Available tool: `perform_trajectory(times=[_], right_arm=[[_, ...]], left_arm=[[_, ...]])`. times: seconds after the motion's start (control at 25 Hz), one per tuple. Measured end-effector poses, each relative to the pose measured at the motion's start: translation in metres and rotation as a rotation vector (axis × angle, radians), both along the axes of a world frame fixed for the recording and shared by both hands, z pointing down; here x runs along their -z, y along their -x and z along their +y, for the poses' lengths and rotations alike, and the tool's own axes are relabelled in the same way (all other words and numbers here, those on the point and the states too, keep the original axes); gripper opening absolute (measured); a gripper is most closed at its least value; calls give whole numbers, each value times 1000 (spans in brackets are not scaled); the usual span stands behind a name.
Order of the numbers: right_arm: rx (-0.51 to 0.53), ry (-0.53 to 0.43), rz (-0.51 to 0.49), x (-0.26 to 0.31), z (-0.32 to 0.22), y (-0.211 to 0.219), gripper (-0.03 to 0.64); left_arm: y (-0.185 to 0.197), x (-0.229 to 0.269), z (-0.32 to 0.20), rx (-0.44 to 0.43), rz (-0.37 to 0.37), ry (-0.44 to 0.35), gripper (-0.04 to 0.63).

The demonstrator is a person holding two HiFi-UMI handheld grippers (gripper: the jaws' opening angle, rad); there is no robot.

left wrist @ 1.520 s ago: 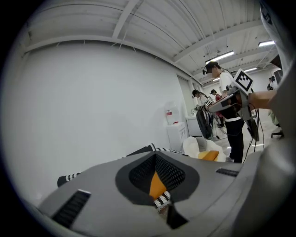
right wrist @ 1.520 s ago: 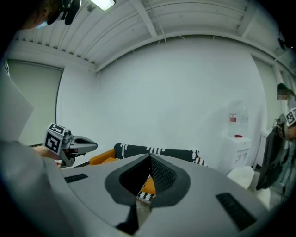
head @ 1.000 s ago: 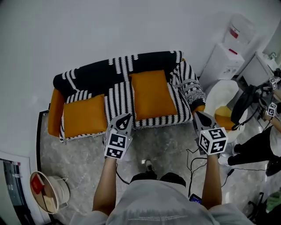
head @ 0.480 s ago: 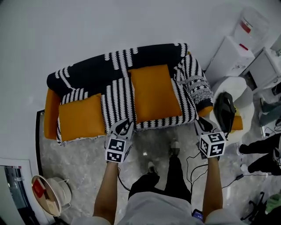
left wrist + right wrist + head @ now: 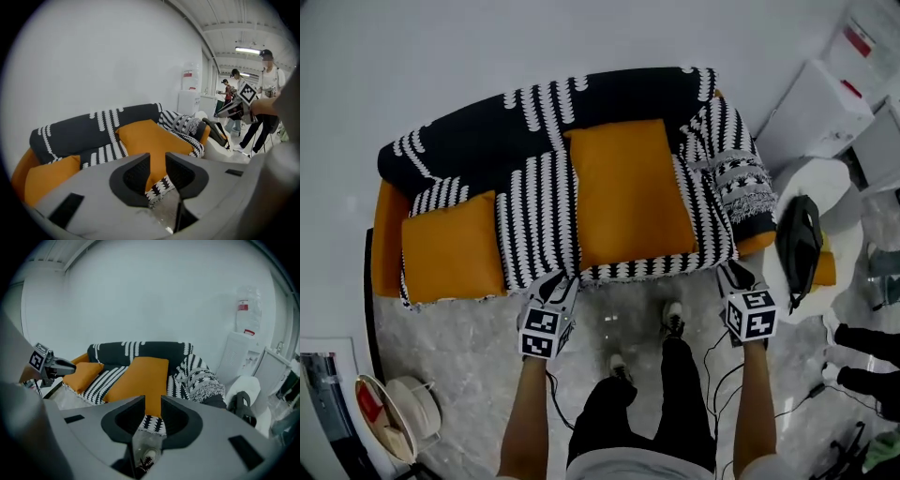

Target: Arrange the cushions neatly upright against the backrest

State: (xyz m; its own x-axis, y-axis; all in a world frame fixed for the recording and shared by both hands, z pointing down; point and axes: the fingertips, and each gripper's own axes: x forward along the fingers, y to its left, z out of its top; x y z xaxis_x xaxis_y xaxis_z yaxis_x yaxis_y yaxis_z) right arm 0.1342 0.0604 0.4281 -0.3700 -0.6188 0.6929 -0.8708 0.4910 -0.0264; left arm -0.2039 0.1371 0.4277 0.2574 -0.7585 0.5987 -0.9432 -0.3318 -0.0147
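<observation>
Two orange cushions lie flat on a sofa draped in a black-and-white throw [image 5: 534, 216]. The large cushion [image 5: 628, 192] [image 5: 150, 140] [image 5: 140, 378] lies on the middle seat, reaching up to the backrest [image 5: 544, 117]. A smaller cushion [image 5: 450, 248] [image 5: 47, 176] [image 5: 83, 371] lies on the left seat. My left gripper [image 5: 558, 283] [image 5: 157, 169] hovers at the sofa's front edge, its jaws opening with nothing between them. At the front right corner my right gripper [image 5: 731, 274] [image 5: 152, 411] is likewise opening and empty.
A round white stool [image 5: 811, 211] carrying a black object [image 5: 797, 244] stands right of the sofa. A white water dispenser [image 5: 820, 103] is at the back right. A bin [image 5: 389, 427] sits on the floor at lower left. People [image 5: 265, 93] stand at the far right.
I have stepped closer to the sofa, so it looms larger. Both grippers moved toward its front edge and their jaws have parted.
</observation>
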Motion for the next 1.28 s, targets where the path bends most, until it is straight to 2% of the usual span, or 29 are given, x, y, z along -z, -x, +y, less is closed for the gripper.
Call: perform_trajectory(times=[0.28, 0.56, 0.68, 0.88, 1.08, 1.16, 1.28], right_arm=[[25, 57, 38, -108, -40, -11, 94], [77, 112, 73, -197, -56, 2, 94], [88, 127, 84, -220, -68, -3, 94], [69, 152, 85, -257, -81, -4, 94], [35, 205, 70, -281, -90, 3, 94], [60, 203, 85, -285, -94, 3, 91], [101, 198, 127, -289, -94, 4, 47]], left_arm=[[11, -99, -23, 55, -7, 44, 130], [22, -188, -30, 98, 16, 108, 140], [14, -211, -40, 99, 7, 130, 173], [19, -244, -51, 115, -13, 163, 175], [32, -272, -59, 113, 27, 226, 206], [27, -272, -64, 110, 48, 231, 192], [17, -269, -66, 102, 42, 262, 132]])
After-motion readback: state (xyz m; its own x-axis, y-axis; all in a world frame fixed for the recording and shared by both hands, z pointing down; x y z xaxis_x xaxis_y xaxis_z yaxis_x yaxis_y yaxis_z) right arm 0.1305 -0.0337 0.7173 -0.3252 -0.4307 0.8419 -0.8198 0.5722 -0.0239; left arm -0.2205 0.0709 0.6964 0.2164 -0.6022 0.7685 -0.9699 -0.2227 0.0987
